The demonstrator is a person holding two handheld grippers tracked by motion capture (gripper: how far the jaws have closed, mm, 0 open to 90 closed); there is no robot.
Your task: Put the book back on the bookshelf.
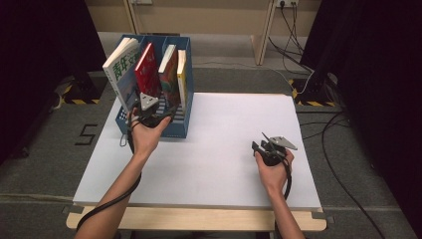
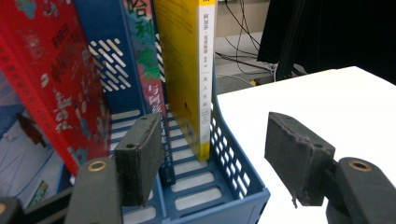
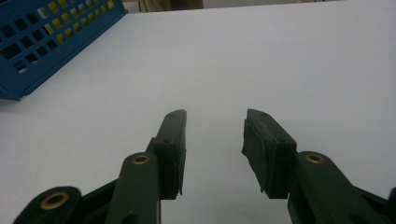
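Four books lean in the blue file rack (image 1: 175, 130) at the white table's (image 1: 214, 164) far left corner; from above, my left gripper (image 1: 145, 106) sits at the rack's front edge and my right gripper (image 1: 259, 145) rests mid-table with bare board all around. Grey floor and black curtains ring the table. Along my left gripper (image 2: 215, 154), jaws spread and holding nothing, the yellow book (image 2: 184, 70) stands just ahead against the rack's right wall. Along my right gripper (image 3: 212, 149), jaws parted over bare white tabletop.
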